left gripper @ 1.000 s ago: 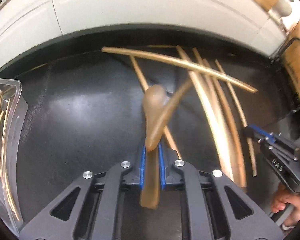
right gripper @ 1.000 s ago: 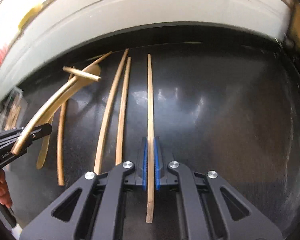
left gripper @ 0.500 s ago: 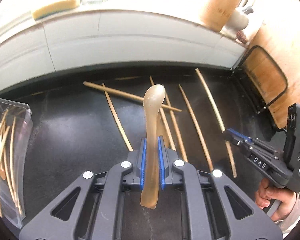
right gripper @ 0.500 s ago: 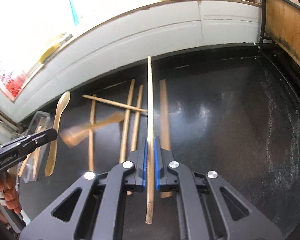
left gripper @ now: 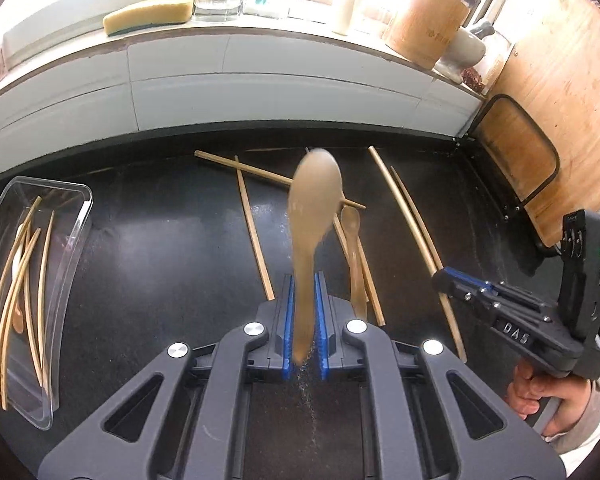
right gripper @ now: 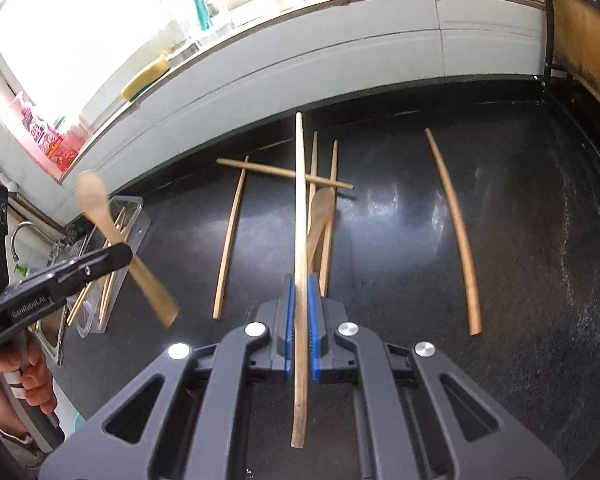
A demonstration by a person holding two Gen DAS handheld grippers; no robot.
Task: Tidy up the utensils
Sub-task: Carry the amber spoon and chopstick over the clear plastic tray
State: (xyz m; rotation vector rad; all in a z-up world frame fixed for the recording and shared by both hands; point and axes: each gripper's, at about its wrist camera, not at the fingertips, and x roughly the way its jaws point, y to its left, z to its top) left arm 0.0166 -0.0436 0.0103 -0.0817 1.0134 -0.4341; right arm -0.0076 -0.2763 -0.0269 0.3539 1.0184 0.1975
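My left gripper (left gripper: 303, 312) is clamped on a wooden spoon (left gripper: 314, 200); my right gripper (right gripper: 299, 320) is clamped on a chopstick (right gripper: 300, 208) above the surface (right gripper: 520, 240).

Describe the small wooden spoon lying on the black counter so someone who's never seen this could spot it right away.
Start at the black counter below the white tiled wall and find the loose chopsticks in its middle. The small spoon lies among them, partly on one; it alone has a rounded bowl, and no gripper holds it.
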